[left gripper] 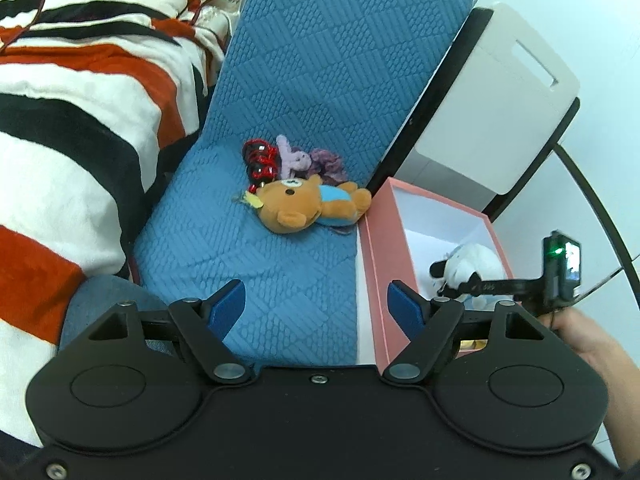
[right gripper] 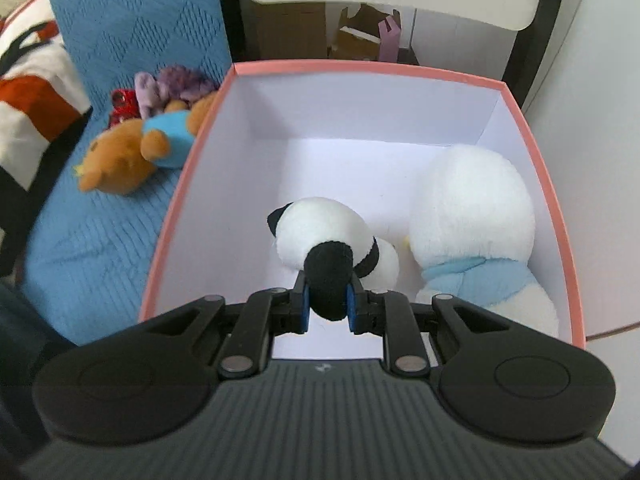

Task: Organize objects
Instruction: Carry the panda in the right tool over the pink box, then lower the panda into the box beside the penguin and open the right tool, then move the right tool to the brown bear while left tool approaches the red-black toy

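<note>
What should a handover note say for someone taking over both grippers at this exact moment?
Right gripper: shut on the panda plush, held over the inside of the pink box.
Left gripper: open, holding nothing, above the blue cushion.
Done: white plush with blue scarf is in the box.
Left: release the panda; then box the brown bear, purple plush and red-black item, all beside the box.

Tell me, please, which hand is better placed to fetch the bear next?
Left, probably. Its tongs are open and empty, aimed over the blue cushion toward the bear. The right tongs are shut on the panda above the pink box.
</note>
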A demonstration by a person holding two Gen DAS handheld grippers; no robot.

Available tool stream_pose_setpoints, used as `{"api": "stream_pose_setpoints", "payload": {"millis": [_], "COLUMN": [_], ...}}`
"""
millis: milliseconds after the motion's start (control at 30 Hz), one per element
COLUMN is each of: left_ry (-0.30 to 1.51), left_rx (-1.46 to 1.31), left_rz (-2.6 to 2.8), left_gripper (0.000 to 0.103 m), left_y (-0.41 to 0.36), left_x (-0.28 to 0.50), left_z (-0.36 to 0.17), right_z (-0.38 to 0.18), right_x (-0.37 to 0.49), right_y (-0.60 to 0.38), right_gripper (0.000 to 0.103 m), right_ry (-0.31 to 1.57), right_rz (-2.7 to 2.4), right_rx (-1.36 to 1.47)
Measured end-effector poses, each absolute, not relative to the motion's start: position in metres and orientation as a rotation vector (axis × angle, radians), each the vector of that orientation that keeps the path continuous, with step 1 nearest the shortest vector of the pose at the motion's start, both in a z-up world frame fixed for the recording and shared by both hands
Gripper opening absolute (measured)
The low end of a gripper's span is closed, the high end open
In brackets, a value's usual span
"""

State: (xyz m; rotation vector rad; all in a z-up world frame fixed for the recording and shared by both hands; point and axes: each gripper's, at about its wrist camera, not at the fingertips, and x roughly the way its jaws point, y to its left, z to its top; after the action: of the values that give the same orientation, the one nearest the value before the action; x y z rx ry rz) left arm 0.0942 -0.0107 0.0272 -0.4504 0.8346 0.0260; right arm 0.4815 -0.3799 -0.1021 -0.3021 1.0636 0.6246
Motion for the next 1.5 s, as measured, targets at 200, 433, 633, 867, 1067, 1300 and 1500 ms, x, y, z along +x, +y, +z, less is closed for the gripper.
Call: {"api": "stream_pose_setpoints", "payload": {"millis": [200,433,633,867,1067,1300,1500], "left_ry": [0.813,0.781,0.746,0.733,0.736,0.73,0.736], "left_rx": [-0.441,-0.429,-0.406,-0.374,-0.369,-0.337,-0.314], "left_rz": [0.033,0.018,0.004,-0.01,0.013,0.033,0.052], "left_gripper": [0.078,0.08,0.082,0.082,0.082,0.086,0.086], "left_y": [-0.012,-0.015,-0.02,-0.023,-0.017,-0.021,-0.027], "left_x": [0.086,0.076,0.071,0.066,0.068,0.073,0.076], "left_z": [0.038,0.049,0.057,0.058,0.05,0.038,0.02], "right_z": [-0.093,-0.055,-0.007,0.021,0.024,0.025,0.012], "right_x": [0.489,0.465,0.414,0.355,0.319,0.291,0.282], "right_y": [-0.396,-0.404,-0.399,-0.388,-0.376,-0.377,-0.379], "right_gripper": [0.039,0.084,0.084,0.084,0.084,0.084,0.084], "right_ry": [1.099,1.056,0.939,0.869,0.825,0.789,0.788], "right_rz": [0.59,0.632,0.714,0.826,0.871,0.893,0.847], "right_rx": [-0.147,-0.037,-0.038,-0.047,-0.027,0.042,0.087]}}
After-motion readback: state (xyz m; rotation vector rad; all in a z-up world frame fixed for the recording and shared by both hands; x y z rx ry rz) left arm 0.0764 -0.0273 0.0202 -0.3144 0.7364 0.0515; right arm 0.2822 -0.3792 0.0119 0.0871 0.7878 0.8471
